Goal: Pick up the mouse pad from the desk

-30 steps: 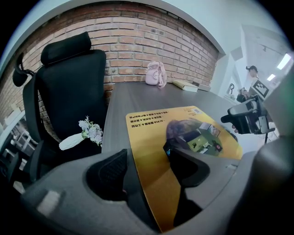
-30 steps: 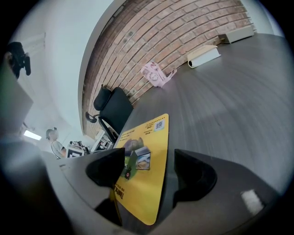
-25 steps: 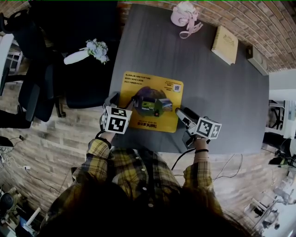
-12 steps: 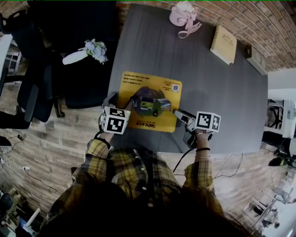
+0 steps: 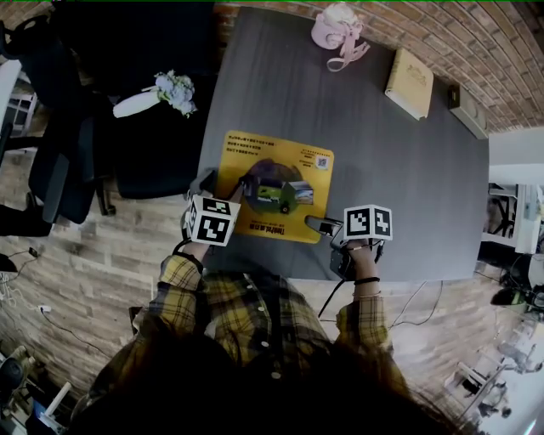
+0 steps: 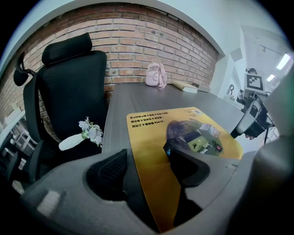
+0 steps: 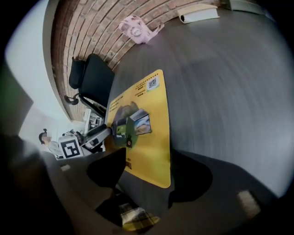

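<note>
Two-handed, straddles the yellow mouse pad [image 5: 255, 153], flat on the dark desk [image 5: 382, 170]. Holds the left gripper [image 6: 147, 167] wide open, clamping nothing, with the pad's left edge between the fingers [image 6: 108, 174], nearer the right-hand one. Holds the right gripper [image 7: 147, 172] likewise spread apart, with the pad's near right corner in the gap between its fingers [image 7: 190, 176]. Far beyond the fingertips, at the desk's other end: a tan book [image 5: 410, 72] and a pink item [image 5: 336, 25]. Off to the left of the left fingers: a black office chair [image 6: 69, 92] with a small white posy [image 6: 92, 133] on its seat.
</note>
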Demonstrator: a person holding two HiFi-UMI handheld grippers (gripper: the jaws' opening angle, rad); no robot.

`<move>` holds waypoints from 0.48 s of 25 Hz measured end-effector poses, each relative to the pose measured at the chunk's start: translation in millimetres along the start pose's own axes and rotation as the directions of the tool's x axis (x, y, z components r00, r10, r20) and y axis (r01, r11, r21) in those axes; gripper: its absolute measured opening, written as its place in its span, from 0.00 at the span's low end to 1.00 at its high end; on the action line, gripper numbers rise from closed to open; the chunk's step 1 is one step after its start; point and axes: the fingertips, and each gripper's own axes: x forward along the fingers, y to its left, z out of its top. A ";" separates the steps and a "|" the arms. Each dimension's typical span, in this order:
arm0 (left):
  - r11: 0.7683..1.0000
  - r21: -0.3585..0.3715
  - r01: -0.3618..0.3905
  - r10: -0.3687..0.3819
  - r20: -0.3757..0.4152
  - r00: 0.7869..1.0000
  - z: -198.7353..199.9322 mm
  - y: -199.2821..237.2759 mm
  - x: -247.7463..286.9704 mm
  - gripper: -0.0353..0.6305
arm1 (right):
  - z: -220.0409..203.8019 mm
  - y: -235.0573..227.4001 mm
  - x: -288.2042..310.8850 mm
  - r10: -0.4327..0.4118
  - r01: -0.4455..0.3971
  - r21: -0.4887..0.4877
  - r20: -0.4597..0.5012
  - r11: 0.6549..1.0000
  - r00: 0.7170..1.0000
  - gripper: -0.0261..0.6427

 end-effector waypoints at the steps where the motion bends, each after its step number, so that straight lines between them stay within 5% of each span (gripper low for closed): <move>1: 1.000 0.000 0.000 0.000 -0.003 1.000 -0.2 0.1 -0.7 0.50 | 1.4 -0.5 -0.6 0.002 -0.002 0.017 0.022 1.000 1.000 0.49; 8: 1.000 -0.001 0.007 -0.007 0.014 1.000 -1.2 -1.0 3.0 0.50 | 38.9 0.3 -6.6 0.148 -0.175 0.139 0.185 0.975 0.972 0.49; 12: 1.000 0.001 0.008 -0.008 0.018 1.000 0.4 -0.7 3.3 0.50 | 51.8 4.0 -8.4 0.247 -0.274 0.130 0.190 0.953 0.950 0.49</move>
